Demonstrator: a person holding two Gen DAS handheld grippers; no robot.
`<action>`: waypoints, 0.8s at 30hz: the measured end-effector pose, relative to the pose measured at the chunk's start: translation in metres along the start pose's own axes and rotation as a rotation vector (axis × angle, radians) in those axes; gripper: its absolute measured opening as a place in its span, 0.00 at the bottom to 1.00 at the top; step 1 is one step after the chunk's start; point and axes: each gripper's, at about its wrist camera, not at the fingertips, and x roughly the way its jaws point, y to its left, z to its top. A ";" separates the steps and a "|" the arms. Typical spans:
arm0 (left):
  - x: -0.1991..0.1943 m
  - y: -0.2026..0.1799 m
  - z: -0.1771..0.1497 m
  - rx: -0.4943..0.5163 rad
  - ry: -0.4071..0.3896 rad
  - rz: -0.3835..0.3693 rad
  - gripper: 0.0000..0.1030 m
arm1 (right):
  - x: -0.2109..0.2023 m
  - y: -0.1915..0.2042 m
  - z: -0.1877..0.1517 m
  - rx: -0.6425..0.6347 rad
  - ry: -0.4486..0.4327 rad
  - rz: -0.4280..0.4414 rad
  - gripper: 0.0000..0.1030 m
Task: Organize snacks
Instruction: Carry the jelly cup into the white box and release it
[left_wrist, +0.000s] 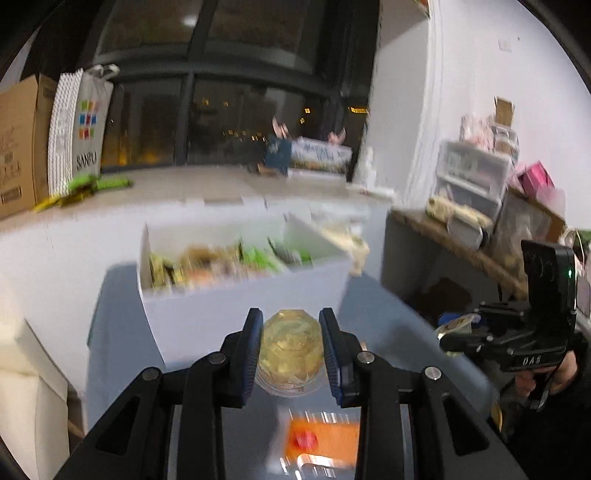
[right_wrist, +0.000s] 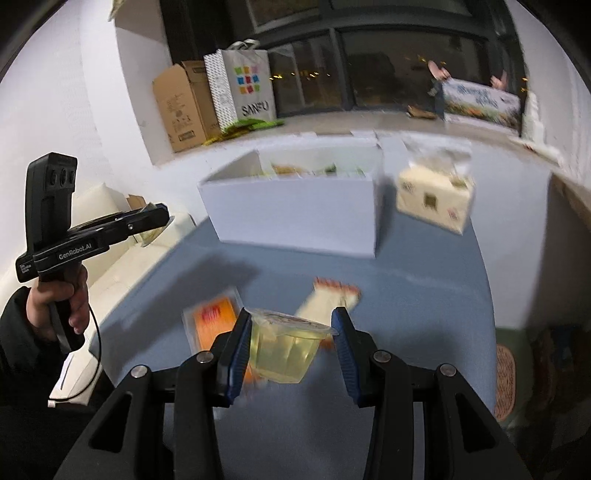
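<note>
Right, both tongs are loaded, so the step in hand looks like carrying to the white box (right_wrist: 295, 206) and dropping in.

Left tongs (left_wrist: 291, 354) are pinching a clear jelly cup (left_wrist: 290, 356) across its sides, blue pads (left_wrist: 253, 354) hard against it. The cup sits centred between the fingers, well above the blue bench (left_wrist: 388, 306). The box is straight ahead and slightly left in this view, with snack packs already in it; blur hides which ones.

Right tongs (right_wrist: 291, 347) hold a second jelly cup (right_wrist: 284, 350), lid up. The left pad touches the cup wall; the right one seems to catch only the lid rim, so I judge that grip weaker. Squeeze steady, don't tilt it.

Advice: keep both cups level, clear the near wall of the box before lowering, release one at a time. Lower close to the contents before letting go, so the cups don't bounce.

Still on the bench below the right tongs: an orange packet (right_wrist: 214, 321) and a pale packet with a red edge (right_wrist: 332, 295). A tissue pack (right_wrist: 436, 195) stands just beside the box.
</note>
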 end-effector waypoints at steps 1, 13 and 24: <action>0.002 0.003 0.011 0.004 -0.013 0.003 0.34 | 0.002 0.001 0.015 -0.008 -0.015 0.013 0.45; 0.129 0.062 0.113 -0.073 0.056 0.022 0.34 | 0.096 -0.032 0.181 0.042 -0.052 0.012 0.45; 0.174 0.077 0.097 -0.116 0.194 0.099 0.97 | 0.158 -0.076 0.208 0.189 0.045 0.055 0.75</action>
